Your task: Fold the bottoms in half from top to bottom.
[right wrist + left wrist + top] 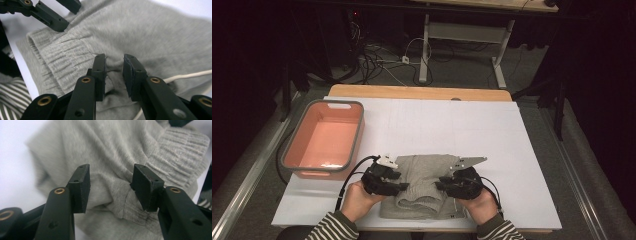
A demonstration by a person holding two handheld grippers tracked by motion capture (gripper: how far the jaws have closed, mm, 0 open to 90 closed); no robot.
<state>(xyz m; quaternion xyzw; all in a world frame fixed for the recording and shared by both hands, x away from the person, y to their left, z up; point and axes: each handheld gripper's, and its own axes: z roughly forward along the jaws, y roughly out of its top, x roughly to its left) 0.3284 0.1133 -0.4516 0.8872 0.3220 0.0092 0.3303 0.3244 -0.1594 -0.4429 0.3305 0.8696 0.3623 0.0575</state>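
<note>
Grey knit garment [422, 187], folded, lies on the white table [452, 125] at approx 6 o'clock, near the front edge, betw. both hands. Ribbed cuff/waistband [180, 147] shows in the left gripper view at 2 o'clock; a white drawcord [185, 75] crosses the fabric in the right gripper view at 4 o'clock.

Left tool [401, 181] sits at the garment's 9 o'clock side, jaws pointing in toward the cloth. In its own view [111, 186] jaws stand approx half open, a raised fold of fabric betw. them; pads don't press on it, gap visible each side. No grip.

Right tool [442, 184] at the garment's 3 o'clock side, facing the left one. Own view [114, 76]: jaws narrowly parted, fabric below and betw. them, pads not clamped on cloth. No grip.

Striped sleeves [332, 229] enter from 6 o'clock. Pink-orange tub w/ grey rim [358, 127] sits on the table at 9–10 o'clock of the garment, well apart from it.
</note>
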